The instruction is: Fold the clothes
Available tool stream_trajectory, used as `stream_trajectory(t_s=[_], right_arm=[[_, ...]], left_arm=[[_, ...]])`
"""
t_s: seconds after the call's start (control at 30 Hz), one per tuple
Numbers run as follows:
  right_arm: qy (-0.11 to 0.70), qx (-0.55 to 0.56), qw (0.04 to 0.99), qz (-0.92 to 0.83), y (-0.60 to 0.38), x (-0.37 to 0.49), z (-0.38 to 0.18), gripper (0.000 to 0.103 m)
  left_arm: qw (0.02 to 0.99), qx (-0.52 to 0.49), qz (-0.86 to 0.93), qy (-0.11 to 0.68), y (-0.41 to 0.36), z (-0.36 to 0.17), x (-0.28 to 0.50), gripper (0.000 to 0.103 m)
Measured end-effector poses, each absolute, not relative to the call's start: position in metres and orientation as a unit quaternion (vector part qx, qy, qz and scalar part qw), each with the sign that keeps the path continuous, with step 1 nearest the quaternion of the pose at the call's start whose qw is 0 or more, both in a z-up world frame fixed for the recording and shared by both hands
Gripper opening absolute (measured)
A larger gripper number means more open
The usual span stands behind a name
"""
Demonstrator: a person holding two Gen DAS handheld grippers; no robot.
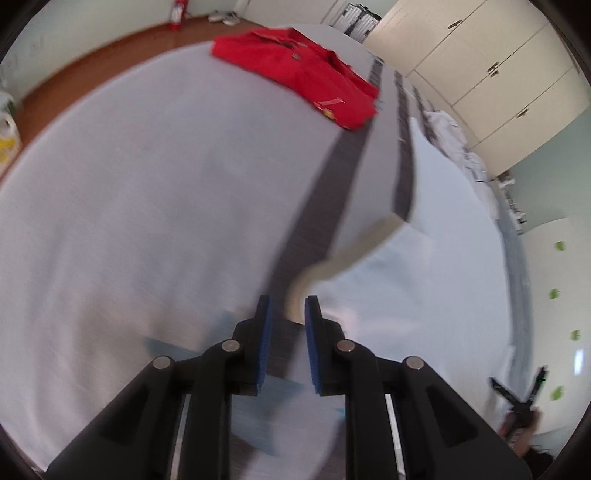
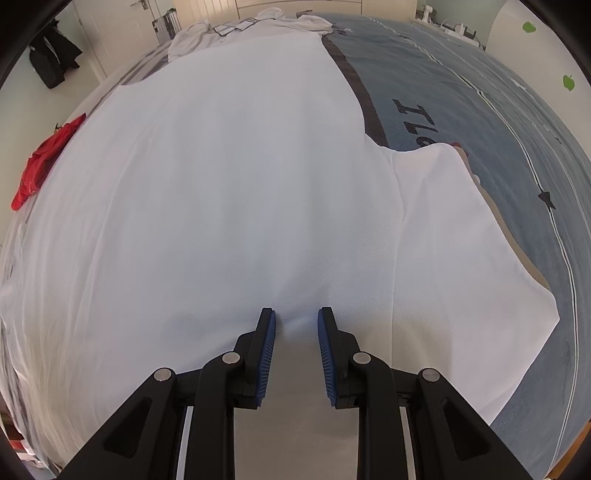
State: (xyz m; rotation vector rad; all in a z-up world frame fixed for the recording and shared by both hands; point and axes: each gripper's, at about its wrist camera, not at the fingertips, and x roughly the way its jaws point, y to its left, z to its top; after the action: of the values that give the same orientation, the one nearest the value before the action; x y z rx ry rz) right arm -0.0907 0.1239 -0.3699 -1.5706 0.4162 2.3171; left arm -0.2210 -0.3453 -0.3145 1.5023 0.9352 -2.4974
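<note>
A: Quick status. Where's the garment?

B: White shirt [image 2: 229, 192] lies spread flat over most of the bed [image 2: 480, 122], on the blue-grey cover w/ dark stripes and printed numerals. One sleeve [image 2: 461, 236] sticks out toward the bed's right edge in the right wrist view; beige trim shows along its hem.

A: Right gripper?

B: Right gripper [image 2: 296, 314] points steeply down at the shirt body, jaws parted by a narrow gap. Tips look right at the fabric, slight bump of cloth between them, but pads don't clamp it as far as I can see. Not holding anything.

A: Left gripper?

B: Left gripper [image 1: 288, 301] is at the shirt's edge, where white cloth meets a dark stripe [image 1: 325, 192] of the cover. Jaws narrowly apart; frame's blurred. A beige-edged fold [image 1: 354, 243] of the shirt sits just ahead of the tips. Can't see cloth pinched between the pads.

A: Anything else on the bed?

B: Folded red shirt [image 1: 299, 74] near the far edge, well apart from the white one. Pile of white clothes [image 2: 258, 22] at the far end in the right wrist view. Cream wardrobe [image 1: 480, 74] beyond the bed.
</note>
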Motion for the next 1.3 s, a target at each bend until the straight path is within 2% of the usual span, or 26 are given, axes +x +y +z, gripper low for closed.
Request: stream_trajectory(t_s=[0.07, 0.2, 0.43, 0.53, 0.77, 0.87, 0.97, 1.07, 1.13, 1.2, 1.3], right_arm=[[0.146, -0.548, 0.156, 0.809, 0.125, -0.090, -0.370, 0.021], [0.145, -0.548, 0.156, 0.809, 0.127, -0.088, -0.372, 0.021], [0.141, -0.547, 0.150, 0.812, 0.131, -0.084, -0.375, 0.022], [0.141, -0.546, 0.149, 0.812, 0.133, -0.082, -0.376, 0.022], [0.150, -0.547, 0.152, 0.809, 0.138, -0.077, -0.379, 0.022], [0.156, -0.549, 0.153, 0.806, 0.141, -0.075, -0.379, 0.022], [0.171, -0.549, 0.155, 0.803, 0.144, -0.072, -0.378, 0.022], [0.187, -0.547, 0.148, 0.803, 0.145, -0.071, -0.375, 0.022], [0.191, -0.546, 0.140, 0.804, 0.143, -0.070, -0.374, 0.022], [0.183, -0.548, 0.132, 0.806, 0.138, -0.070, -0.374, 0.022], [0.174, -0.548, 0.122, 0.809, 0.133, -0.068, -0.375, 0.022]], left_arm=[[0.037, 0.498, -0.810, 0.308, -0.341, -0.320, -0.226, 0.025], [0.038, 0.523, -0.803, 0.283, -0.335, -0.335, -0.240, 0.025], [0.039, 0.501, -0.847, 0.170, -0.324, -0.308, -0.254, 0.012], [0.059, 0.476, -0.865, 0.150, -0.331, -0.294, -0.260, 0.011], [0.057, 0.496, -0.828, 0.256, -0.351, -0.306, -0.251, 0.012], [0.049, 0.494, -0.820, 0.283, -0.343, -0.308, -0.250, 0.017], [0.047, 0.504, -0.816, 0.278, -0.333, -0.315, -0.262, 0.022], [0.049, 0.524, -0.810, 0.259, -0.324, -0.325, -0.274, 0.022], [0.051, 0.536, -0.810, 0.232, -0.318, -0.332, -0.278, 0.019], [0.053, 0.534, -0.815, 0.220, -0.315, -0.331, -0.281, 0.010], [0.058, 0.516, -0.830, 0.204, -0.308, -0.320, -0.284, 0.007]])
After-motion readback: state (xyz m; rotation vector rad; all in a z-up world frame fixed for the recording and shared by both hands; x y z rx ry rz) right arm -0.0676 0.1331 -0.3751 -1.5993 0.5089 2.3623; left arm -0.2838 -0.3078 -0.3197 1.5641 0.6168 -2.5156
